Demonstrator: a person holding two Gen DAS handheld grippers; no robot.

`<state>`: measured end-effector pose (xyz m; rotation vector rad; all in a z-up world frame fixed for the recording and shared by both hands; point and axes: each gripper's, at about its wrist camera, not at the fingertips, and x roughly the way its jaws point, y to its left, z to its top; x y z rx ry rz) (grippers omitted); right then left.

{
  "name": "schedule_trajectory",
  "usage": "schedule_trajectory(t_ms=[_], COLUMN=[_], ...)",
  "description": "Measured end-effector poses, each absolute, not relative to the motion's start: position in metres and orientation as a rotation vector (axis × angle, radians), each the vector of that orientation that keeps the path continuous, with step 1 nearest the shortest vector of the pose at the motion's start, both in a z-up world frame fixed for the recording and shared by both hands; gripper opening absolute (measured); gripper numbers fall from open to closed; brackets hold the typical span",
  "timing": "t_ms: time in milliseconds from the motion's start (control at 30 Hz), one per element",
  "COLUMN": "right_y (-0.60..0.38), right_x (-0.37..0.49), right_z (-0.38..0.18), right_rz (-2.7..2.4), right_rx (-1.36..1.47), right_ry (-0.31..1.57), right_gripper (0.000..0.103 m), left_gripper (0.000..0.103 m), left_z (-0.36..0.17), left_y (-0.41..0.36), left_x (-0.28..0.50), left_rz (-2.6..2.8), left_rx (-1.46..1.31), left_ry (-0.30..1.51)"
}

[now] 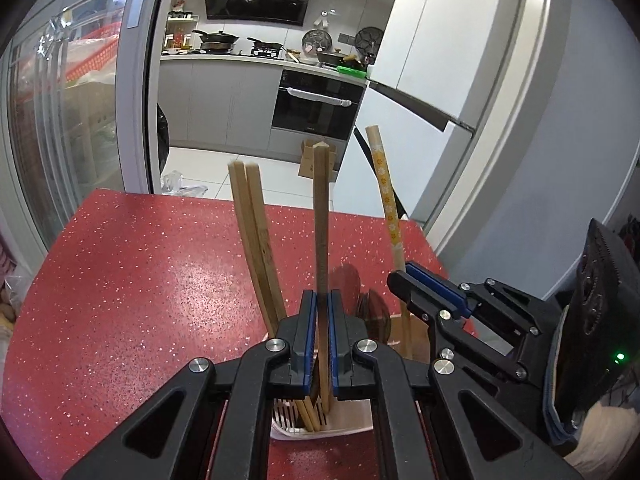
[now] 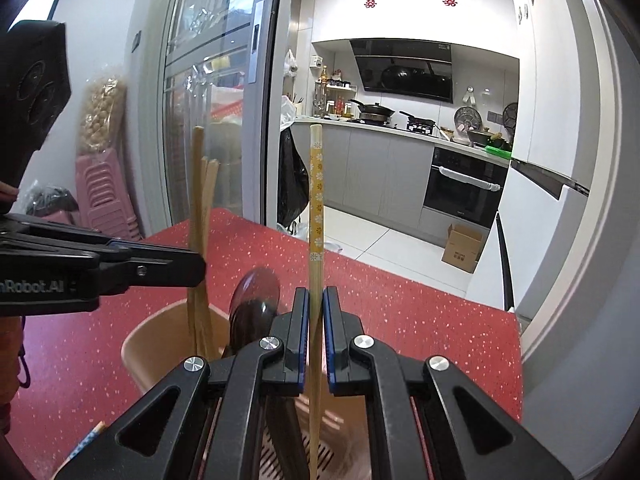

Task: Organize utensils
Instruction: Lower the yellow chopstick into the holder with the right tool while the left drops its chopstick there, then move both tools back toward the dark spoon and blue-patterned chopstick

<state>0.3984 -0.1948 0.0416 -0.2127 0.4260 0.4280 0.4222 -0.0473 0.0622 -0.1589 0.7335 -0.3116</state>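
Note:
My left gripper [image 1: 322, 300] is shut on a plain brown chopstick [image 1: 320, 216] that stands upright with its lower end inside a beige utensil holder [image 1: 344, 428] on the red speckled table [image 1: 120, 280]. Two more wooden chopsticks [image 1: 250, 220] lean in the holder beside dark spoons [image 1: 348, 280]. My right gripper [image 2: 316, 296] is shut on a yellow flower-patterned chopstick [image 2: 316, 200], upright, its lower end down in the holder [image 2: 136, 344]. The left gripper [image 2: 192, 268] shows at the left of the right wrist view, close above the holder rim. The right gripper [image 1: 404, 280] shows at the right of the left wrist view.
The table's far edge [image 1: 248, 200] meets a sliding glass door frame [image 1: 136, 80], with a kitchen beyond. A white fridge [image 1: 400, 160] stands past the table's right corner. Pink stools [image 2: 100, 196] stand left of the table. A patterned utensil end [image 2: 90, 438] lies near the table's front left.

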Motion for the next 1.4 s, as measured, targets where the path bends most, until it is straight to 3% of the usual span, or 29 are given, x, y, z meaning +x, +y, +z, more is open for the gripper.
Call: schedule_trajectory(t_ms=[400, 567, 1033, 1233, 1400], right_y=[-0.197, -0.202, -0.218, -0.224, -0.221], right_x=[0.396, 0.395, 0.346, 0.321, 0.3], right_z=[0.03, 0.035, 0.059, 0.043, 0.017], right_rz=[0.448, 0.44, 0.416, 0.399, 0.389], right_rx=[-0.204, -0.176, -0.044, 0.056, 0.091], right_ry=[0.504, 0.518, 0.563, 0.708, 0.822], right_gripper=[0.009, 0.026, 0.04, 0.055, 0.057], left_gripper=[0.034, 0.034, 0.034, 0.034, 0.034], left_z=[0.054, 0.056, 0.043, 0.03, 0.016], left_y=[-0.04, -0.033, -0.018, -0.012, -0.012], left_x=[0.405, 0.39, 0.342, 0.316, 0.293], left_rz=[-0.25, -0.231, -0.141, -0.114, -0.117], left_rx=[-0.116, -0.117, -0.105, -0.1, -0.09], left_ry=[0.763, 0.764, 0.801, 0.841, 0.878])
